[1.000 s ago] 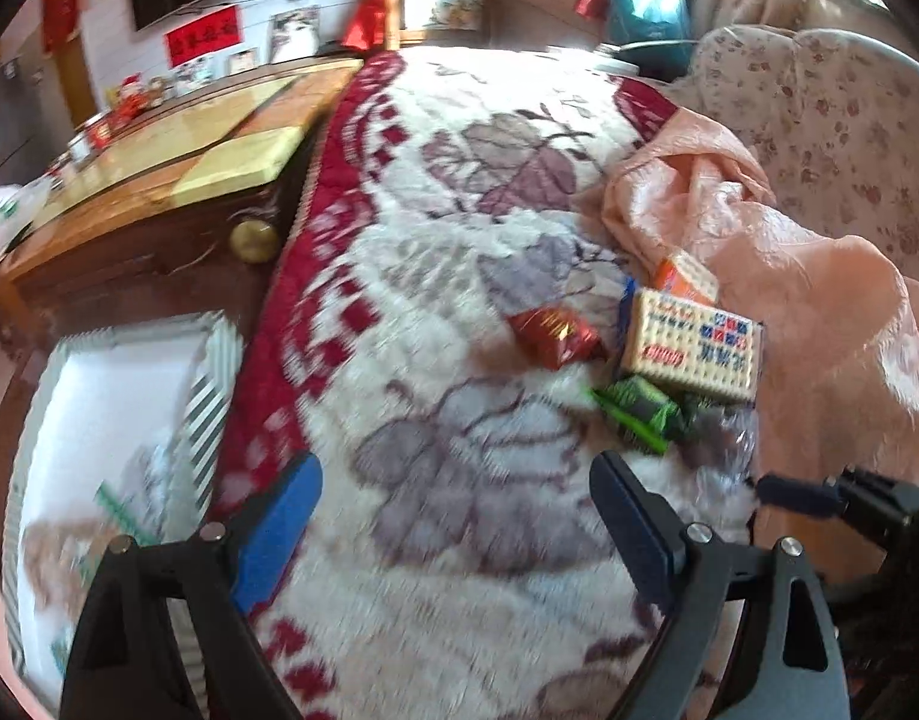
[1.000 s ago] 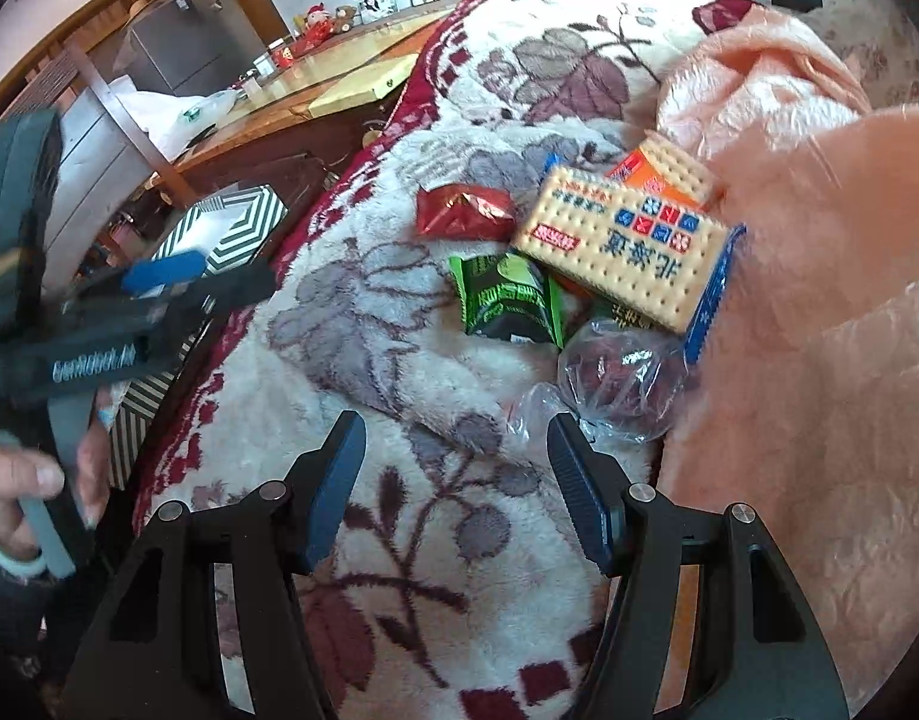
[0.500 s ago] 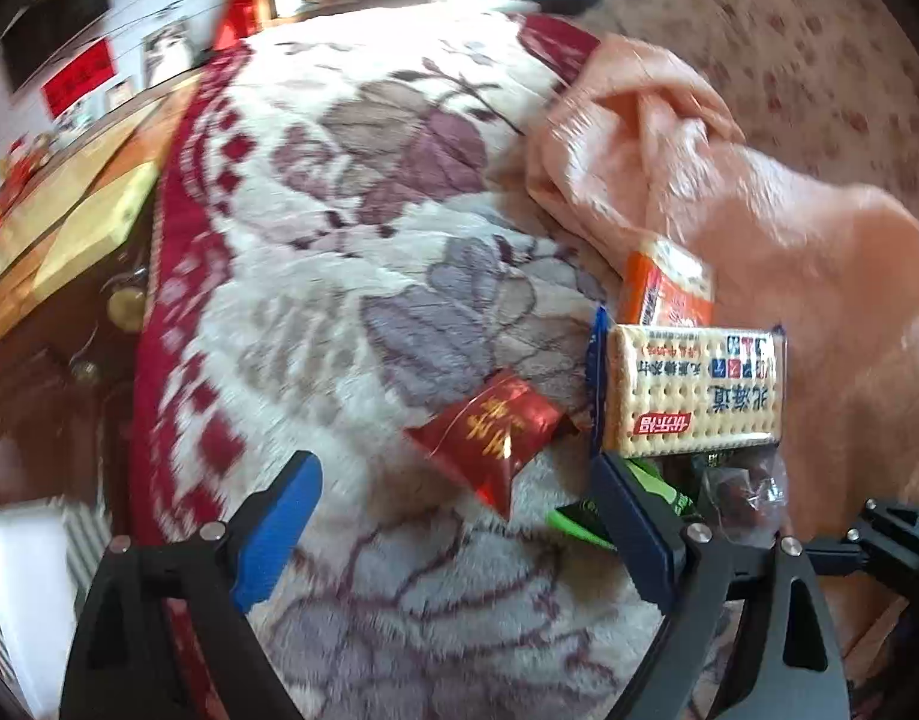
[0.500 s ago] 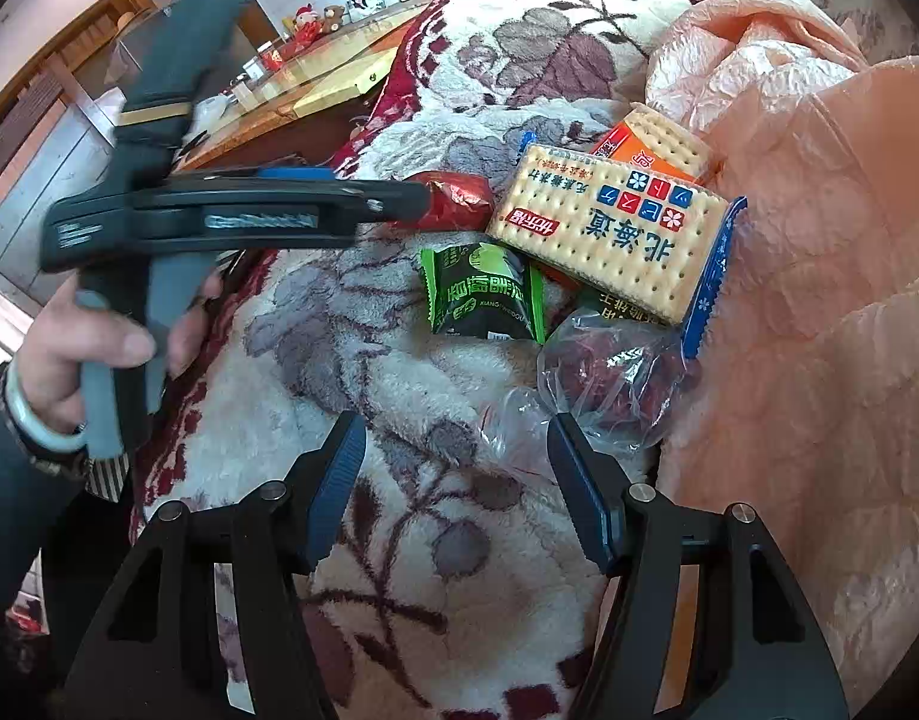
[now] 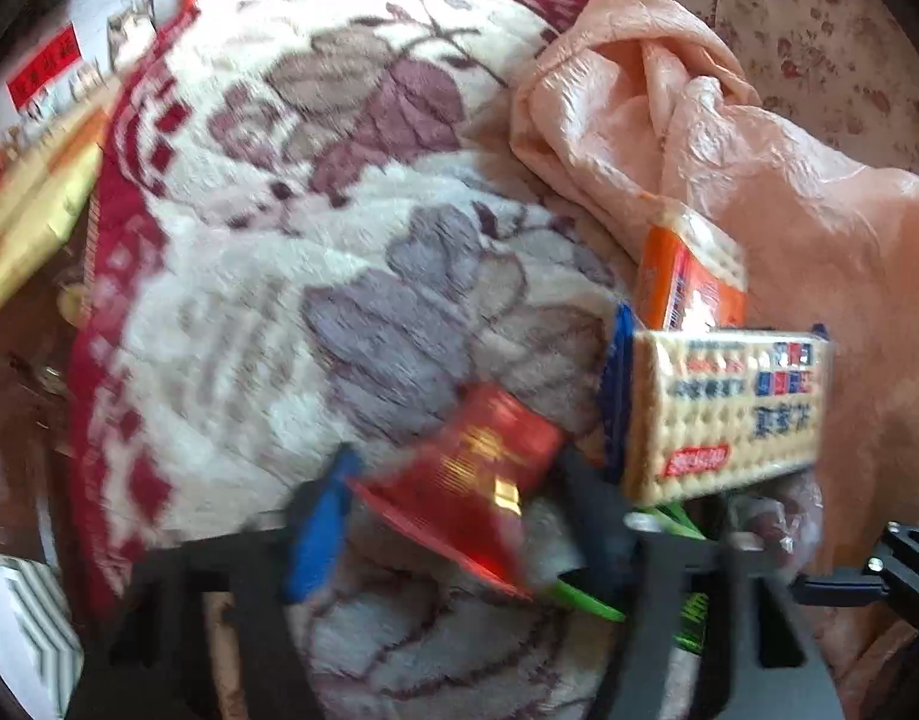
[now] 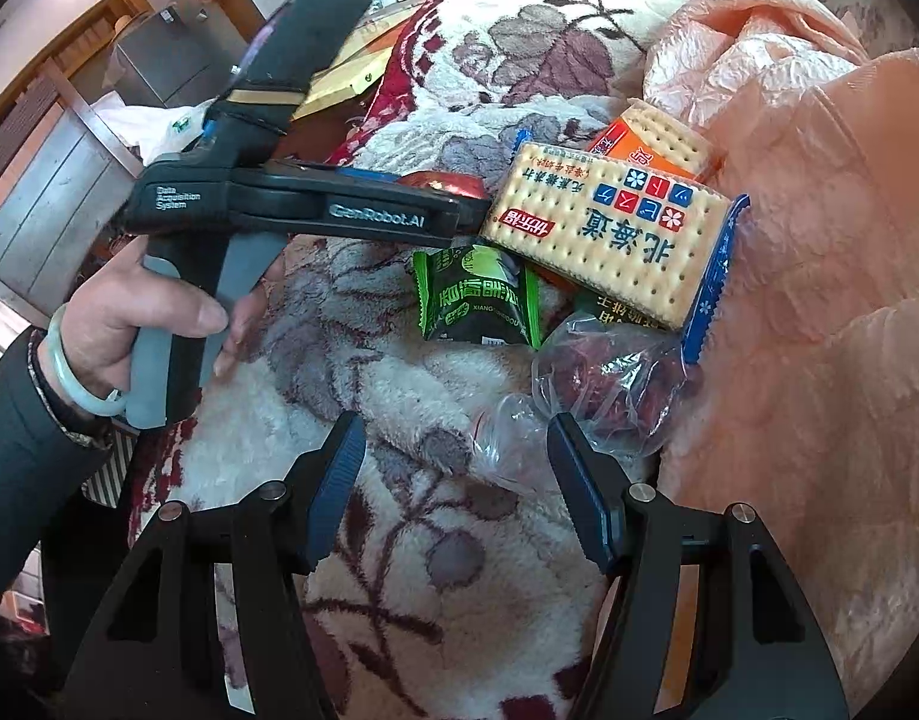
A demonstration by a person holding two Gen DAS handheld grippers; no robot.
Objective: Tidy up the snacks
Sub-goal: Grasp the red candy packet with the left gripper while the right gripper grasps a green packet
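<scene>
A pile of snacks lies on a cream floral blanket point(image 6: 435, 60) beside a rumpled peach cloth point(image 6: 819, 192), with a large cracker pack point(image 6: 609, 240) at the middle of the heap. Behind the cracker pack an orange cracker pack point(image 6: 651, 141) pokes out, partly covered by it. Just in front of the cracker pack lies a green snack packet point(image 6: 480, 300), and beside that, under the cracker pack's blue end, a clear plastic bag of dark red pieces point(image 6: 609, 384). A red foil packet point(image 5: 477, 474) lies to the left of the cracker pack, touching or nearly touching it.

The left gripper point(image 5: 459, 516), held in a hand point(image 6: 147, 324) with a pale bangle at the wrist, reaches in from the left of the cracker pack; its fingers stand apart on either side of the red foil packet, and motion blur in the left wrist view leaves it unclear whether they touch it. In the right wrist view the left gripper's tip ends just beside the cracker pack's near corner, hiding most of the red foil packet.

The right gripper point(image 6: 459, 492) hovers in front of the cracker pack, its blue-padded fingers spread wide with nothing between them, their tips just short of the clear plastic bag.
</scene>
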